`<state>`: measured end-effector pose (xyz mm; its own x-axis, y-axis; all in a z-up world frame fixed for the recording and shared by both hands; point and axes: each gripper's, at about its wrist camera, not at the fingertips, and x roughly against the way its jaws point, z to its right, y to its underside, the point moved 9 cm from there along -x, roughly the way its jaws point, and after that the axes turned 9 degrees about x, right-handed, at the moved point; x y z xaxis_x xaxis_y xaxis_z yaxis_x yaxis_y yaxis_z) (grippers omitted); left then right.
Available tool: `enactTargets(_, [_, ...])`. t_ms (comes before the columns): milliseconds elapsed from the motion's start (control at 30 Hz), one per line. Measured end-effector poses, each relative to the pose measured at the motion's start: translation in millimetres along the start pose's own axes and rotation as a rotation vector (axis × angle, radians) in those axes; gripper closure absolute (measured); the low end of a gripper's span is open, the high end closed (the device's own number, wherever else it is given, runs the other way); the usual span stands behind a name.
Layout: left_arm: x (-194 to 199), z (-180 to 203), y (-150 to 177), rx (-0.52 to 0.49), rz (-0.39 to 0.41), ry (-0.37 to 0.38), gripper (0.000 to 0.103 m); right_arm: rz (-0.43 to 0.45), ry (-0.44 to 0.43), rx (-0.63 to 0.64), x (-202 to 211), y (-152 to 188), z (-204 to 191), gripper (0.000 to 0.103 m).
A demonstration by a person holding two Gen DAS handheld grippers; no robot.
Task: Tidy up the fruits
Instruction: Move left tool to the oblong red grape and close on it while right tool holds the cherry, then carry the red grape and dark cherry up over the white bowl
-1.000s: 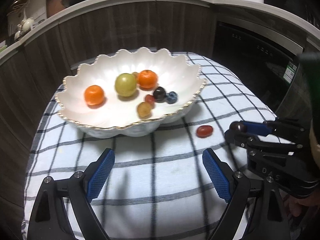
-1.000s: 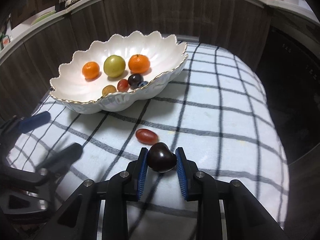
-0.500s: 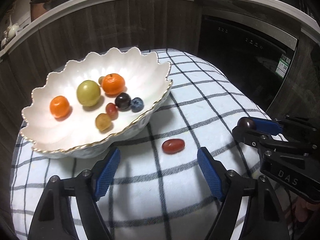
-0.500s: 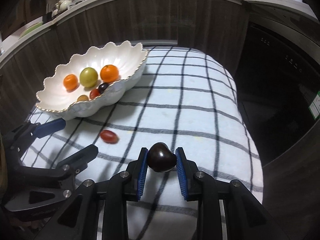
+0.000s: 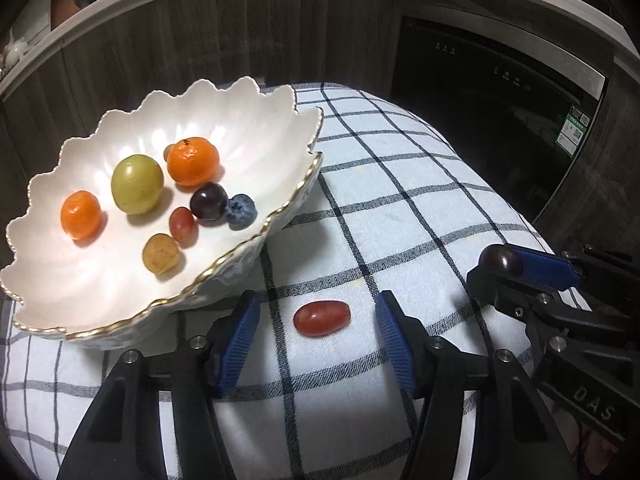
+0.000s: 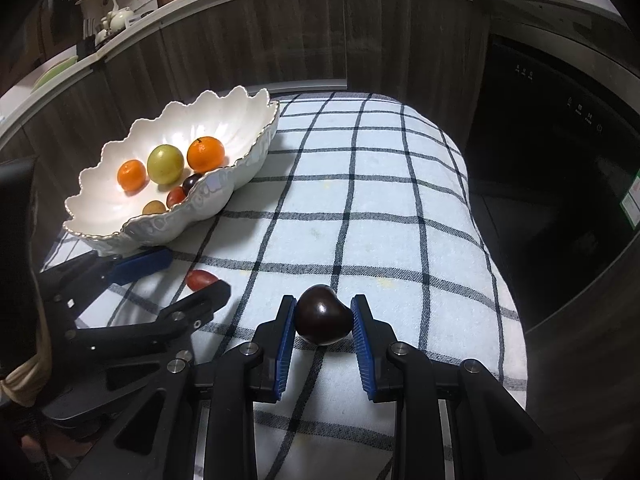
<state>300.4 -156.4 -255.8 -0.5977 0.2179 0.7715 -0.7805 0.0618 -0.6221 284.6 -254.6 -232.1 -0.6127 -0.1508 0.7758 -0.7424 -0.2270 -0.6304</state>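
Right gripper (image 6: 323, 322) clamps a dark cherry (image 6: 322, 314) over the checked cloth (image 6: 360, 200); left gripper (image 6: 188, 268) closing around a red grape (image 6: 201, 279)

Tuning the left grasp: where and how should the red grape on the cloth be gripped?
Grip the red grape across its short middle, coming down from above. It lies flat, long axis running between the pads, so turn the closing left gripper crosswise; end-on pads could squirt it out.

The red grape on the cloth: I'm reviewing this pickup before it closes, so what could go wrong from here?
1. The left gripper jaws are closing around the red grape without touching it yet; it is smooth and oval, so it may squirt out.
2. The shell bowl rim sits close beside the left finger, so lifting could knock it.
3. The right gripper, clamping a dark cherry, hovers nearby; the tools could collide.
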Motion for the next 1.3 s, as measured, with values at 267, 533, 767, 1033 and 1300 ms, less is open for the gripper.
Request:
enactTargets(267, [-7.4,3.5,5.1,-0.009,-0.027,0.019,0.073,-0.002,0.001,-0.009,-0.3,1.7,2.8,0.074])
enactTargets(533, [0.2,3.8,6.2,-0.012,-0.022,0.028,0.074,0.004,-0.001,-0.006,2.5,0.7,1.5,0.074])
enactTargets(767, [15.7,4.4,5.4,-0.015,-0.006,0.029,0.074,0.018,0.002,-0.002,11.0,-4.2,-0.1,0.074])
enactTargets(1033, [43.5,-4.8,2.9,-0.007,0.027,0.017,0.074,0.049,-0.005,0.013,27.3,-15.2,-11.6,0.074])
enactTargets(1300, [74.3,-23.9,-3.4,0.026,0.054,-0.005,0.074,0.082,-0.021,0.045,41.4,-30.5,-31.8,0.074])
